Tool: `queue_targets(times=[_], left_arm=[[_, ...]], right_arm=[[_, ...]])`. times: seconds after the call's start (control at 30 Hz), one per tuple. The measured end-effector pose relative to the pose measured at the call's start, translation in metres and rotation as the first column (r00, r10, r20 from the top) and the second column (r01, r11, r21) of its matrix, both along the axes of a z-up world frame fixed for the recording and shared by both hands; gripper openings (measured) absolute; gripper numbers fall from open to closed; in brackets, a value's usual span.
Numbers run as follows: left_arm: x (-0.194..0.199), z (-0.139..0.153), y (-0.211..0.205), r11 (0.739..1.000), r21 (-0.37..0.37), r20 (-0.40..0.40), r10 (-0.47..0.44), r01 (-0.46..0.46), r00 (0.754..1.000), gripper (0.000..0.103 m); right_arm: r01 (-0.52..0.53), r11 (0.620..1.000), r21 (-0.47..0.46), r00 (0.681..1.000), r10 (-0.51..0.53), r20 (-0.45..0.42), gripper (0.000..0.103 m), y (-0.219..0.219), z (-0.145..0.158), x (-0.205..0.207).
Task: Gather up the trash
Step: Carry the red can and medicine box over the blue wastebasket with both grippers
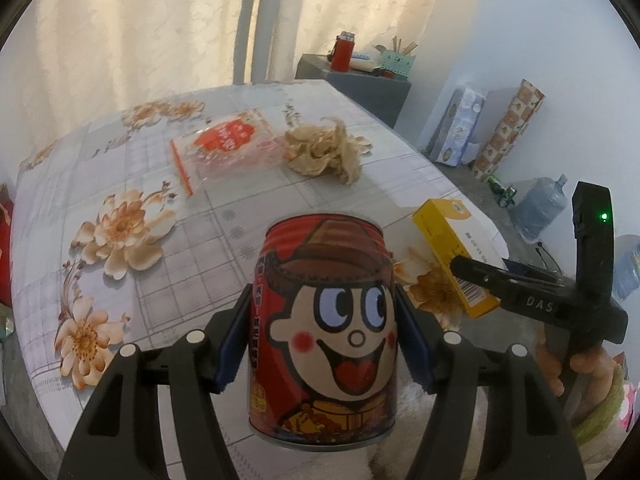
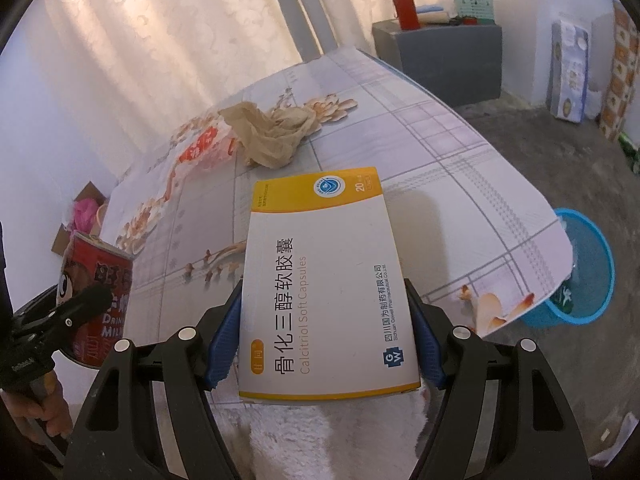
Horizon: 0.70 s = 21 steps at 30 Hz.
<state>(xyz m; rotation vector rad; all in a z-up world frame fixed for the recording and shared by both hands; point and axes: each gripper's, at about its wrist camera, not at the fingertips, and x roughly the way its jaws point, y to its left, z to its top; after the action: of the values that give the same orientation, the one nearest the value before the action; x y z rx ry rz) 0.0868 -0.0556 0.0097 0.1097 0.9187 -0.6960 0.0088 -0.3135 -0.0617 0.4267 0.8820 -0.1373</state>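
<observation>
In my left camera, my left gripper (image 1: 322, 344) has its blue pads squeezed on both sides of a red can (image 1: 326, 328) with a funny face. The can stands straight up between my fingers, lifted off the table (image 1: 160, 240). More trash lies farther ahead on the table: a clear wrapper (image 1: 224, 148) and crumpled paper (image 1: 324, 152) just beside it.

In my right camera, my right gripper (image 2: 322, 340) is pinching a yellow and white box (image 2: 324, 280) by its long sides, so its long way points out ahead of me. A blue bin (image 2: 580, 276) sits on the floor low on the right, past the table edge. I think my right hand is nearer to it, so the box should go first.
</observation>
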Motion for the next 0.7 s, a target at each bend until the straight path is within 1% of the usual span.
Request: queue_targets(times=[0.33, 0.7], left_arm=[[-0.010, 0.010, -0.031, 0.997, -0.015, 0.024, -0.069, 0.070, 0.997, 0.064], [-0.023, 0.019, -0.095, 0.982, -0.027, 0.037, -0.184, 0.185, 0.982, 0.064]], right_arm=[[0.055, 0.998, 0.008, 0.998, -0.055, 0.026, 0.068, -0.021, 0.008, -0.025], [0.157, 0.987, 0.029, 0.987, -0.159, 0.040, 0.068, -0.066, 0.007, -0.061]])
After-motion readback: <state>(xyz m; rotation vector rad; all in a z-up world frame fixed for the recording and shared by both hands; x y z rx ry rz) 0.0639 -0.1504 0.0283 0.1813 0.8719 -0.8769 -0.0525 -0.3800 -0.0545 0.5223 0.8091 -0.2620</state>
